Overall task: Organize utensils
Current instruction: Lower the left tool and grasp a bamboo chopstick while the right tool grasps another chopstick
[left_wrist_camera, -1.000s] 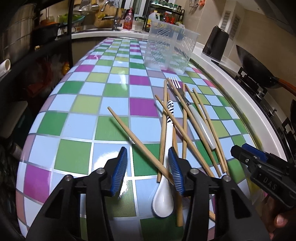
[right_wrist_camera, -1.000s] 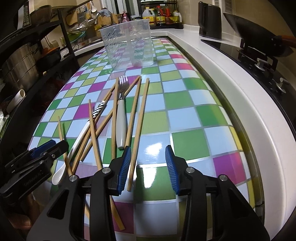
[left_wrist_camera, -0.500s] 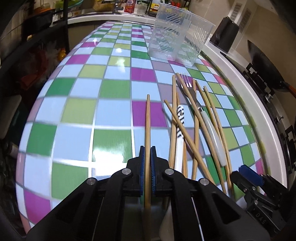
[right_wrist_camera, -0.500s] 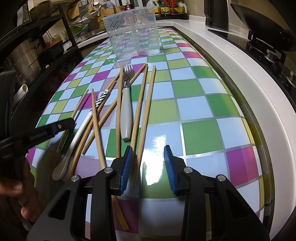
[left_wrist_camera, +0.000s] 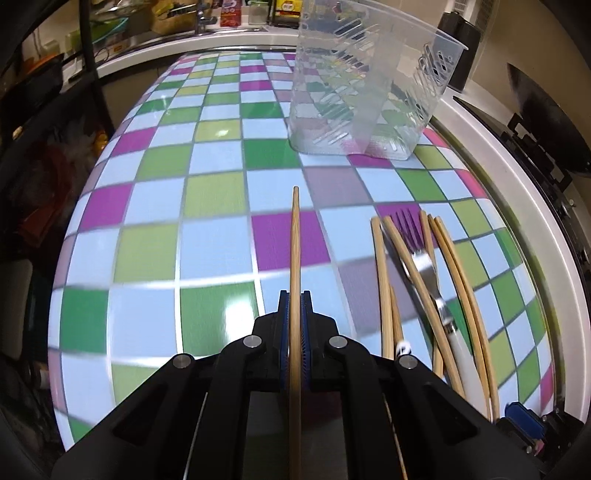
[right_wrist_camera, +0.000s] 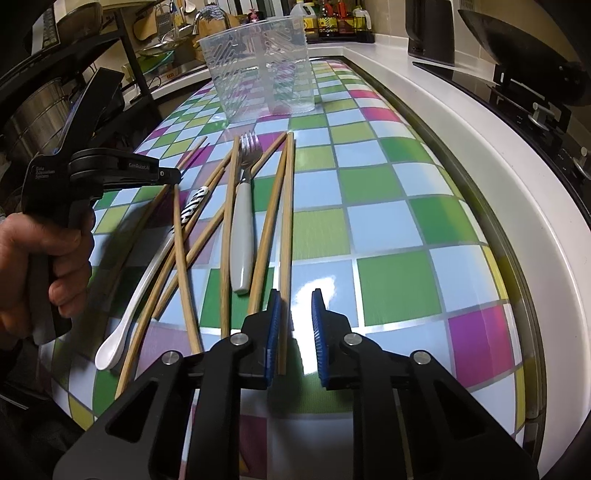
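Observation:
My left gripper (left_wrist_camera: 295, 308) is shut on a bamboo chopstick (left_wrist_camera: 295, 240) and holds it above the checkered table, pointing toward the clear plastic holder (left_wrist_camera: 369, 92). The right wrist view shows that gripper (right_wrist_camera: 171, 176) at the left, in a person's hand (right_wrist_camera: 44, 258). A white-handled fork (right_wrist_camera: 242, 236), a white spoon (right_wrist_camera: 147, 273) with a striped handle and several chopsticks lie in a loose pile. My right gripper (right_wrist_camera: 295, 299) is low over the pile's right edge, its jaws closing. One chopstick (right_wrist_camera: 286, 240) lies between them against the left pad.
A white counter rim (right_wrist_camera: 480, 155) borders the table on the right, with a stove and a dark wok (right_wrist_camera: 517, 40) beyond it. A black appliance (right_wrist_camera: 430, 33) stands at the back right. A dark shelf rack with pots (right_wrist_camera: 37, 110) runs along the left.
My left gripper shut on a chopstick, lifted it out of the pile and carried it toward the holder. My right gripper's jaws narrowed around the rightmost chopstick.

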`<state>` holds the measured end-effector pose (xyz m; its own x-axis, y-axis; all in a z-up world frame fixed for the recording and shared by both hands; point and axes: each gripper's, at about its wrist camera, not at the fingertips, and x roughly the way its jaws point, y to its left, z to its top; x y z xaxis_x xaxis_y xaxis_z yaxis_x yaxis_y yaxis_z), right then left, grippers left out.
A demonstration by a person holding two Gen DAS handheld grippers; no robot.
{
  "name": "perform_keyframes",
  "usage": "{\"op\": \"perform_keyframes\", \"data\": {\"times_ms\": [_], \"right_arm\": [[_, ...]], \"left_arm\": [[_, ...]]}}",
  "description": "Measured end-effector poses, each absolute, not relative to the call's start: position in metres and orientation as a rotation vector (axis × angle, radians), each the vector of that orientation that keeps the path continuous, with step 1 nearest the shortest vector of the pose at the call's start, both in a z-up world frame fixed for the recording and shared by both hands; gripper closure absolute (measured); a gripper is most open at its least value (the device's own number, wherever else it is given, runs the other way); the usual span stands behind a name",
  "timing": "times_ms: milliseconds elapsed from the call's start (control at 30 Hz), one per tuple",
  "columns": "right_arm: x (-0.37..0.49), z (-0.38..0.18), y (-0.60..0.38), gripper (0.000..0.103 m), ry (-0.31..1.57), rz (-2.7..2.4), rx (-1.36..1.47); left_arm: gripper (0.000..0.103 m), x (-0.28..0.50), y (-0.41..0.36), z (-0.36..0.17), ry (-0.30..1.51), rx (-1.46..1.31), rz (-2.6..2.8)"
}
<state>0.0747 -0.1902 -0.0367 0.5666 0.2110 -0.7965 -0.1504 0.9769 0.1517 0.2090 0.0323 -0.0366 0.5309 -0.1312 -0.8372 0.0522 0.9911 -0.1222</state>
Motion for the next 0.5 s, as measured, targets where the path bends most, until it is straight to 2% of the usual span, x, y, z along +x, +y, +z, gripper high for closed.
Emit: {"op": "perform_keyframes", "data": {"times_ms": [167, 333, 400, 500], "right_arm": [[0.081, -0.038, -0.196, 0.091, 0.926, 0.190, 0.091], [0.079, -0.040, -0.194, 0.084, 0.898, 0.189, 0.079], [0.076, -0.041, -0.190, 0.082, 0.870, 0.192, 0.051], [0.069, -0.040, -0.191, 0.082, 0.805, 0.218, 0.044]], "left_arm": [[0.096, 0.202, 0.037, -0.031, 0.951, -0.103, -0.104], [0.096, 0.156, 0.048, -0.021, 0.870, -0.117, -0.123], [0.093, 0.129, 0.054, -0.020, 0.846, -0.124, -0.130], [0.080, 0.094, 0.058, -0.022, 0.807, -0.112, -0.141]]}}
